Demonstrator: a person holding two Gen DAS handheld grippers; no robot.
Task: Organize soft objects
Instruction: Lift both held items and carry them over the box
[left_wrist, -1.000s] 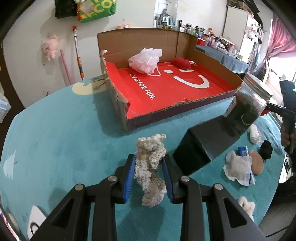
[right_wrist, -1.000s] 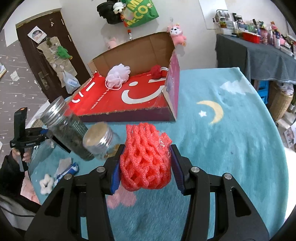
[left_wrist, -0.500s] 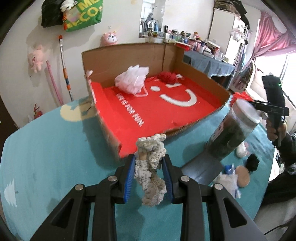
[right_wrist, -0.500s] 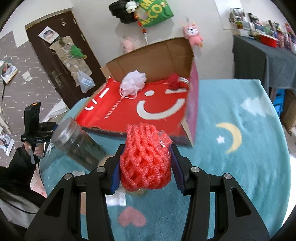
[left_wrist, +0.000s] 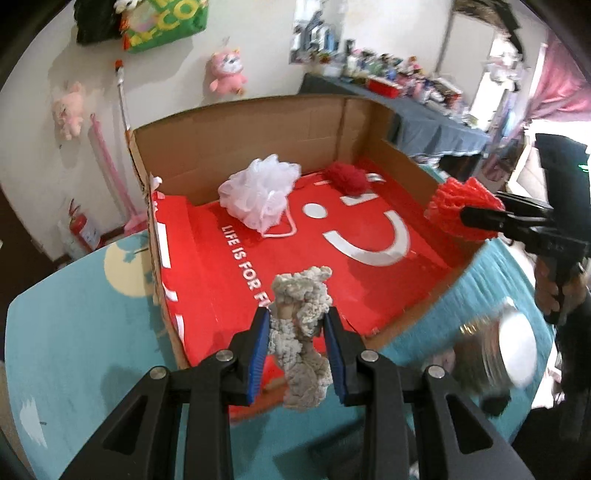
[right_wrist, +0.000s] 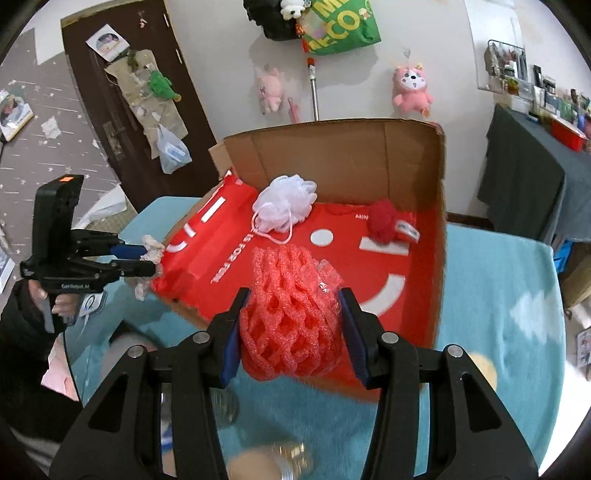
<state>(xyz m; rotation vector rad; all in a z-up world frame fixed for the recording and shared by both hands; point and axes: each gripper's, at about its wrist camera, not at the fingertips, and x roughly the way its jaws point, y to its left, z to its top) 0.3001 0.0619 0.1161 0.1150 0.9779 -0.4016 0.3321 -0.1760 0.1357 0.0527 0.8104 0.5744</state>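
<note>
My left gripper (left_wrist: 297, 347) is shut on a fluffy grey scrunchie (left_wrist: 301, 332), held above the near edge of the open cardboard box (left_wrist: 258, 122) with a red floor. My right gripper (right_wrist: 291, 328) is shut on a red foam net (right_wrist: 291, 314), held over the box's front edge (right_wrist: 439, 206). Inside the box lie a white mesh bath pouf (left_wrist: 258, 192) and a dark red yarn ball (left_wrist: 349, 177); both also show in the right wrist view, the pouf (right_wrist: 286, 203) and the ball (right_wrist: 384, 221). Each gripper shows in the other's view, the right one (left_wrist: 476, 218) and the left one (right_wrist: 147, 258).
The box stands on a round table with a teal cloth (left_wrist: 74, 332). A metal-lidded glass jar (left_wrist: 498, 358) stands blurred at the right of the box, with another jar lid (right_wrist: 266, 461) below my right gripper. Plush toys (right_wrist: 410, 88) hang on the back wall.
Both grippers have moved forward and up toward the box, still holding their objects. The jars have dropped low in both views, and the foam net now hangs over the box's edge.
</note>
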